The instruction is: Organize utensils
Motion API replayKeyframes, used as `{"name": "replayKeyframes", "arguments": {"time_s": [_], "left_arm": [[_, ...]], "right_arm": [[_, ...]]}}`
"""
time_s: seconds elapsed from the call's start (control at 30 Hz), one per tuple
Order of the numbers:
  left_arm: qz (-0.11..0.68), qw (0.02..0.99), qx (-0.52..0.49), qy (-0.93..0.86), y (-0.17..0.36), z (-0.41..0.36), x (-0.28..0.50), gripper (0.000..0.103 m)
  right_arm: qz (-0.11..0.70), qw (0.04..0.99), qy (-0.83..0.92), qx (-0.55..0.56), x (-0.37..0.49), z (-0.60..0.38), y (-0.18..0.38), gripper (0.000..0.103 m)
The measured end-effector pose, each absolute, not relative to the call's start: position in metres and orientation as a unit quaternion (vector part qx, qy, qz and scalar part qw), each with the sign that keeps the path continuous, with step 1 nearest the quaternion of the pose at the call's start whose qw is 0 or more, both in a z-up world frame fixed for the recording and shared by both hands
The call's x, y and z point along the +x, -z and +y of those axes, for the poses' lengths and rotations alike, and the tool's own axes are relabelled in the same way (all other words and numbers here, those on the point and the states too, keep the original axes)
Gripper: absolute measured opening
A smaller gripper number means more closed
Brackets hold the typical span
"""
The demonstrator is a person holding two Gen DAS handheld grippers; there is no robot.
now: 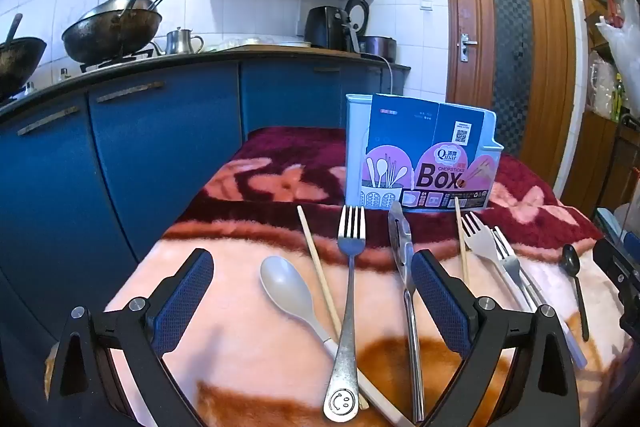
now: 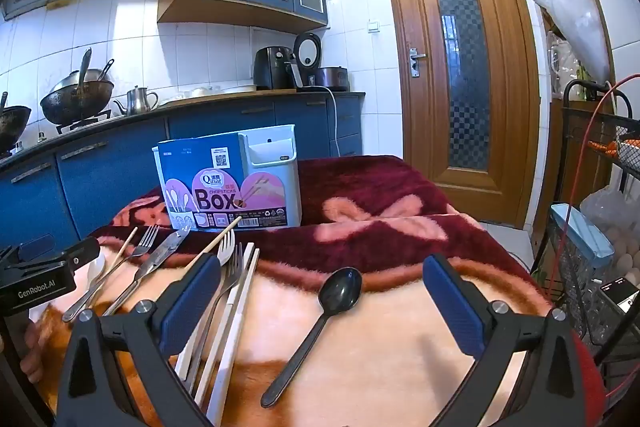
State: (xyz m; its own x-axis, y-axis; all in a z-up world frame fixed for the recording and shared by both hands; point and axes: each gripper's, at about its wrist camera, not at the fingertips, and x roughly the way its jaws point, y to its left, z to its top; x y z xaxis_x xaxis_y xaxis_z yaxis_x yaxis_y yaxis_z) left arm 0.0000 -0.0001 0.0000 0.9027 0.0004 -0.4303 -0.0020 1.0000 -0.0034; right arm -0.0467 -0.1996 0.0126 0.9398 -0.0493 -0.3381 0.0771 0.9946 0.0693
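Utensils lie on a blanket-covered table (image 1: pixel 248 359). In the left wrist view my left gripper (image 1: pixel 312 291) is open and empty above a grey spoon (image 1: pixel 286 287), a wooden chopstick (image 1: pixel 320 273) and a steel fork (image 1: pixel 350 291); a steel knife (image 1: pixel 404 259) lies by its right finger. Further right are a pale fork (image 1: pixel 480 243), another steel fork (image 1: pixel 510 263) and a black spoon (image 1: pixel 572 267). In the right wrist view my right gripper (image 2: pixel 320 299) is open and empty over the black spoon (image 2: pixel 320 319). The blue-and-pink chopsticks box (image 2: pixel 228 183) stands upright behind the utensils, also in the left wrist view (image 1: pixel 424 155).
Blue kitchen cabinets (image 1: pixel 140 155) run along the left, with woks (image 1: pixel 112 27) and a kettle on the counter. A wooden door (image 2: pixel 460 67) is behind. A wire rack (image 2: pixel 592 227) with bags and a red cable stands close at the right of the table.
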Motion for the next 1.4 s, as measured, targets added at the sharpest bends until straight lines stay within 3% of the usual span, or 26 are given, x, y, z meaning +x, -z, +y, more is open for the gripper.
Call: {"name": "replayKeyframes", "arguments": {"time_s": [1.4], "left_arm": [[0.222, 0.975, -0.008, 0.000, 0.0001, 0.0002, 0.0000, 0.099]], "right_arm": [[0.173, 0.983, 0.031, 0.044, -0.0443, -0.2007, -0.0108, 0.103]]}}
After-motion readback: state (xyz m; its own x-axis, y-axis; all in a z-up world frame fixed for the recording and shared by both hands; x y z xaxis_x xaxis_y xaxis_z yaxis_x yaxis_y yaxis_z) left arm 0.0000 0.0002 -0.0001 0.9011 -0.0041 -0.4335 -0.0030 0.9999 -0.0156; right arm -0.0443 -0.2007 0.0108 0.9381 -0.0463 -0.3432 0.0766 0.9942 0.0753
